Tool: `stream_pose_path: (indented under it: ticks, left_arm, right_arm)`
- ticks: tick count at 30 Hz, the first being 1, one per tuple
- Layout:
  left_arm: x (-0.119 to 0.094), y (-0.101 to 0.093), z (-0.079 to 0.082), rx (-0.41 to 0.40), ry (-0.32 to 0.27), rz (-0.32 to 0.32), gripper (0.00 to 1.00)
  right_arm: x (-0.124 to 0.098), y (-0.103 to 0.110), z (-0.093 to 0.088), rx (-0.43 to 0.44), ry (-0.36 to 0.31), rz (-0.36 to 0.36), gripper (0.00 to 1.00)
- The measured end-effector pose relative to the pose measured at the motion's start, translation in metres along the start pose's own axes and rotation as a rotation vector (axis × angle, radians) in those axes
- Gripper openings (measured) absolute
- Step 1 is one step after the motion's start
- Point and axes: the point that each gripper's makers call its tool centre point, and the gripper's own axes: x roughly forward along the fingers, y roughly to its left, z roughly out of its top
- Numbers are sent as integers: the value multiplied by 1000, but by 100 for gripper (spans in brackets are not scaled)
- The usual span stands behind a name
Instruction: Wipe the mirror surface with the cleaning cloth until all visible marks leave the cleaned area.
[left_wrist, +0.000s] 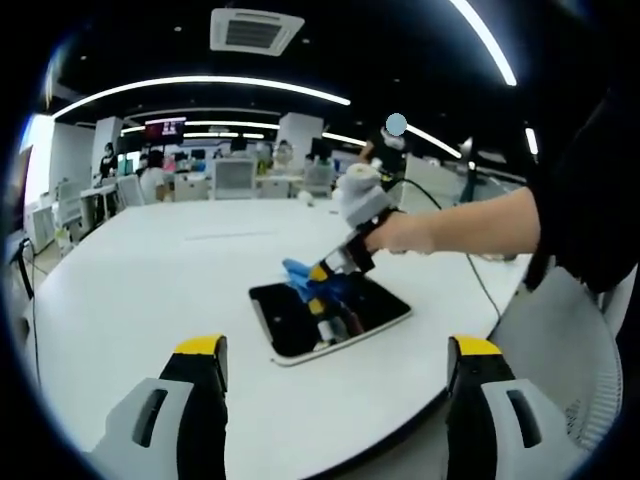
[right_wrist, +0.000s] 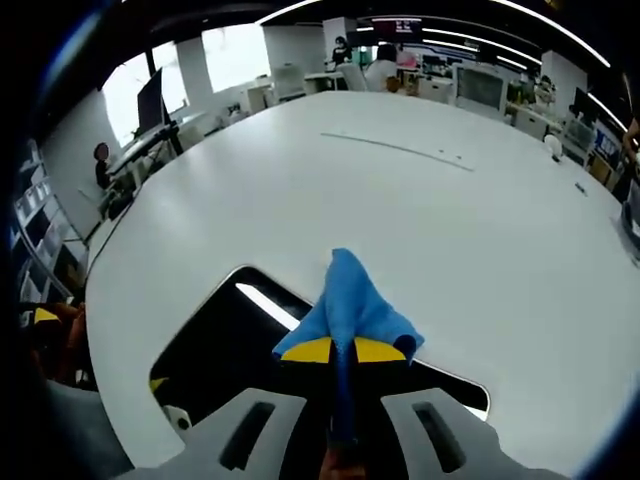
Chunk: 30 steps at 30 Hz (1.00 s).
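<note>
Right gripper (right_wrist: 342, 350) pinches the soft, limp blue cloth (right_wrist: 350, 300) over the fragile mirror (right_wrist: 220, 340); left gripper (left_wrist: 335, 365) hangs open, empty.

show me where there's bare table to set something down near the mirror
The white table is bare beyond the mirror, out to its far edge, and between the mirror and the left gripper. It is crowded over the mirror, where the right gripper holds the blue cloth.
</note>
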Motion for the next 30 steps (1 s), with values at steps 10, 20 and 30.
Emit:
stream_pose_path:
  ticks: [10,20,30]
  left_arm:
    - [0,-1,0,2,2,-4,91]
    - [0,0,0,2,1,-3,90]
    - [0,0,0,3,0,-4,90]
  right_arm:
    - [-13,-17,-13,21,3,-24,1]
    - [-14,-27,-16,46,-6,-29,1]
    - [-17,-28,-18,46,-3,-33,0]
